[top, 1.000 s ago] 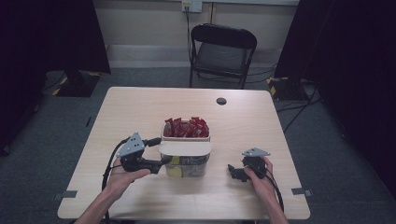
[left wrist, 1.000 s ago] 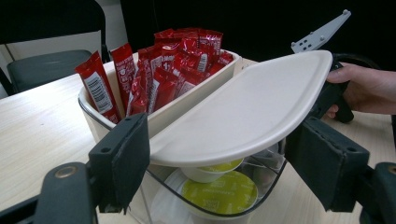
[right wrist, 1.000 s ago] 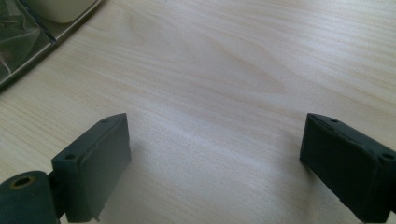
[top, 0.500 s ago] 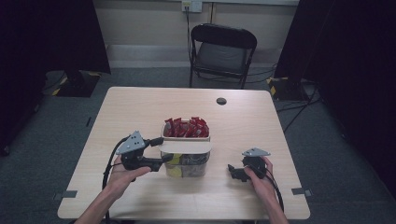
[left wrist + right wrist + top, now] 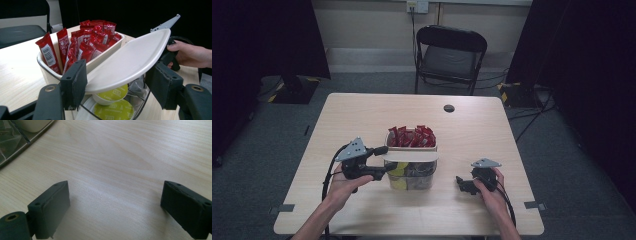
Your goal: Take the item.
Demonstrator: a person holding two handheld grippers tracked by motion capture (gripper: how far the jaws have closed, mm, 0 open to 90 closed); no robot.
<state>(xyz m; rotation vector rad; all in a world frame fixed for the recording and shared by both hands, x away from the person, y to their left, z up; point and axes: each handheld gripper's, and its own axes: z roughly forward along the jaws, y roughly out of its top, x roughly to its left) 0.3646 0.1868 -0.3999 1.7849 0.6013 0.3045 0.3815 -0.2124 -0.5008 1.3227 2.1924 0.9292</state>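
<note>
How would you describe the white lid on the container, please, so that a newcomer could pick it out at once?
Start at the wooden table and find the clear container near its middle, holding green-topped capsules. The white lid is the smooth oval piece lying tilted across its top, with the left gripper closed on it. Unlike the white tray of red sachets behind it, it is flat, plain and holds nothing.

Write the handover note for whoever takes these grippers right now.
Left hand-held gripper: jaws have just been closing; pads now on the white lid, which sits tilted over the clear container of green pods.
Right hand-held gripper: open, empty, low over the table.
Done: lid gripped.
Left: probably lift it clear. The tray of red sachets behind is untouched.
</note>
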